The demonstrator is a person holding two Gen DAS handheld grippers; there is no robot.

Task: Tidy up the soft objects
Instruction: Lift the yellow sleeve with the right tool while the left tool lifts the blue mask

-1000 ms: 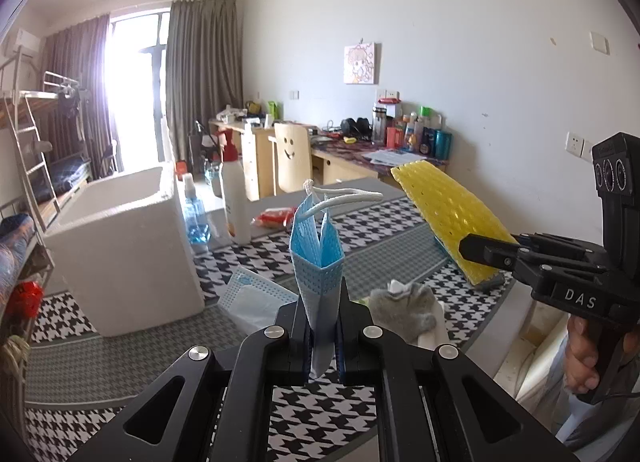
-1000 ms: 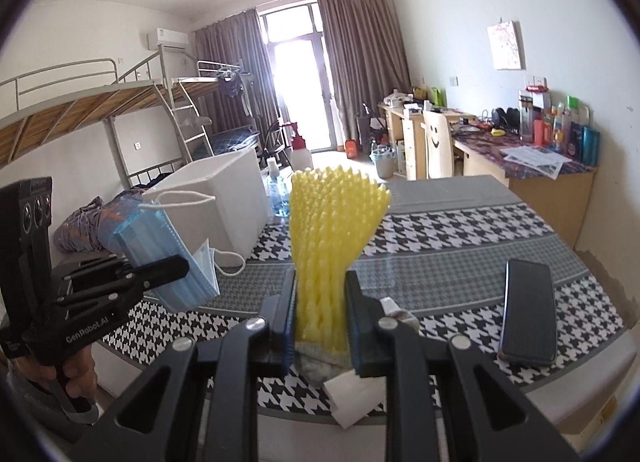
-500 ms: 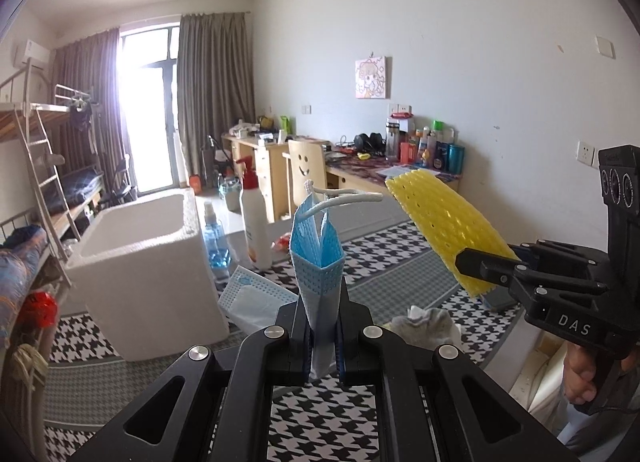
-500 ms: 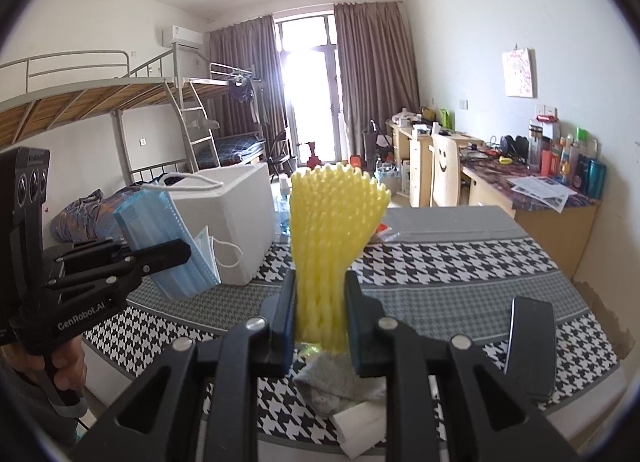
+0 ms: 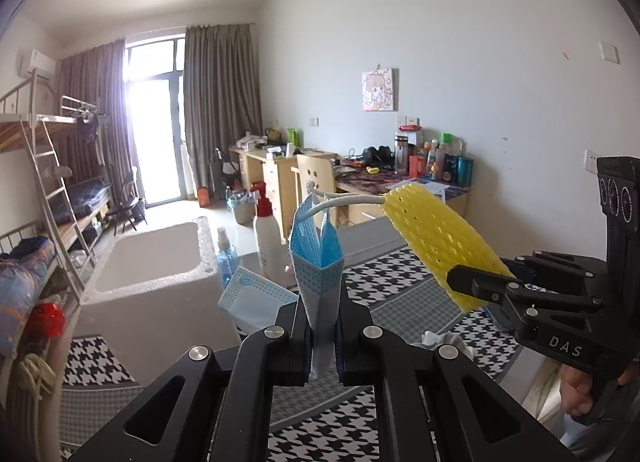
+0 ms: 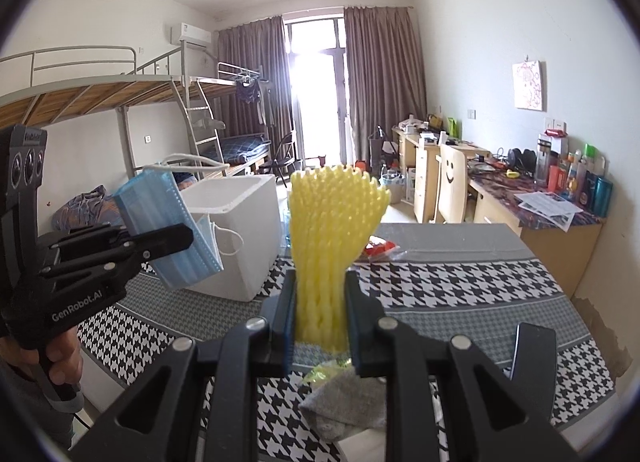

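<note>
My left gripper (image 5: 323,336) is shut on a folded blue face mask (image 5: 318,262), held upright in the air above the table; it also shows in the right wrist view (image 6: 168,238). My right gripper (image 6: 320,326) is shut on a yellow foam net sleeve (image 6: 332,238), also held up; the sleeve shows at the right of the left wrist view (image 5: 440,238). A white foam box (image 5: 156,282) stands open on the table's left side (image 6: 240,229). A second blue mask (image 5: 252,298) leans beside the box.
A grey cloth (image 6: 348,410) lies on the houndstooth tablecloth (image 6: 460,290) below the right gripper. A white pump bottle (image 5: 270,242) and a blue spray bottle (image 5: 225,262) stand behind the box. A dark phone (image 6: 532,350) lies at the right.
Both grippers have lifted higher with their loads and drifted toward the white box. The views now show more of the room and less of the table.
</note>
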